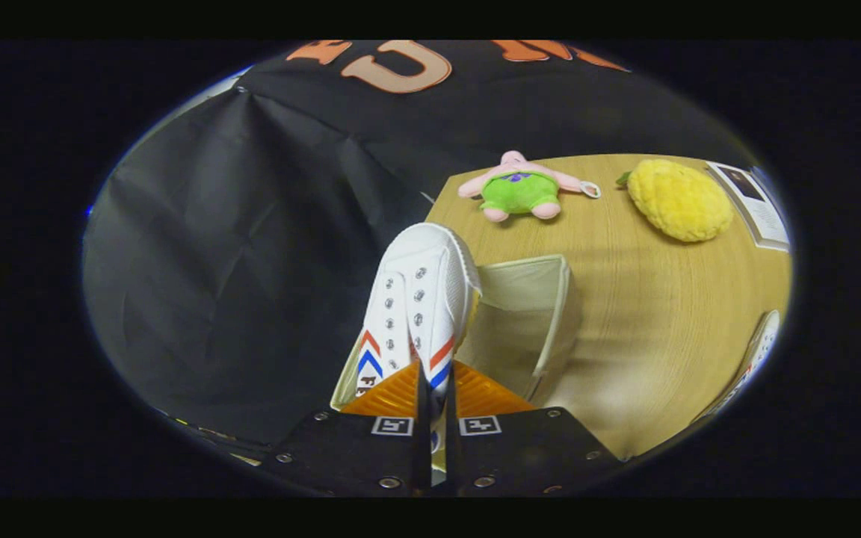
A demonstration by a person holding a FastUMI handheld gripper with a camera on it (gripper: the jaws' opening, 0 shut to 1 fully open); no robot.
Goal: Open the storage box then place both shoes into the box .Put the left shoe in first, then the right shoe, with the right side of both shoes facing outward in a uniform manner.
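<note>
Between the gripper (434, 385) fingers, clamped tight from both sides, a white canvas sneaker with red-and-blue chevrons (419, 299) points forward. Below and just ahead sits the open beige fabric storage box (542, 329) on the wooden table (647, 314).

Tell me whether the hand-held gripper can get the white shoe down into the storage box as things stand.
Probably yes. The hand-held gripper is shut on the white shoe, held over the open storage box. The box's opening looks free, with the plush toys beyond it on the table.
</note>
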